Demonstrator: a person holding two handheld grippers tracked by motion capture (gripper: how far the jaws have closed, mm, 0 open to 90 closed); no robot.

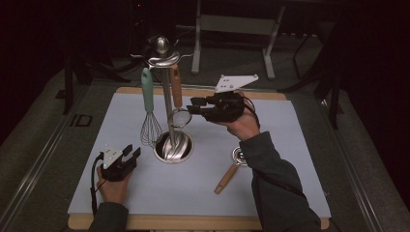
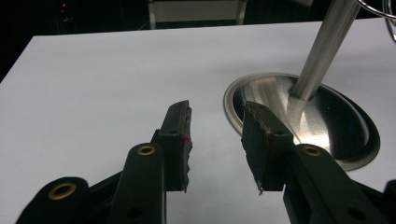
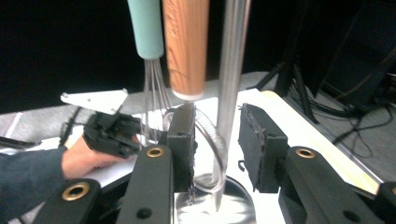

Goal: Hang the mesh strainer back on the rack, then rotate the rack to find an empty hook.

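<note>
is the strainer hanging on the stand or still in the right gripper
Hanging. The strainer dangles by its wooden handle from the stand beside the whisk; the right gripper is open, its pads clear of it.

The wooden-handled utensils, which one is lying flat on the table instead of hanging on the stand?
The one near the person's right forearm: the wooden-handled utensil lying flat on the white mat. The other, a wooden-handled strainer, hangs from the metal stand beside the teal-handled whisk.
</note>
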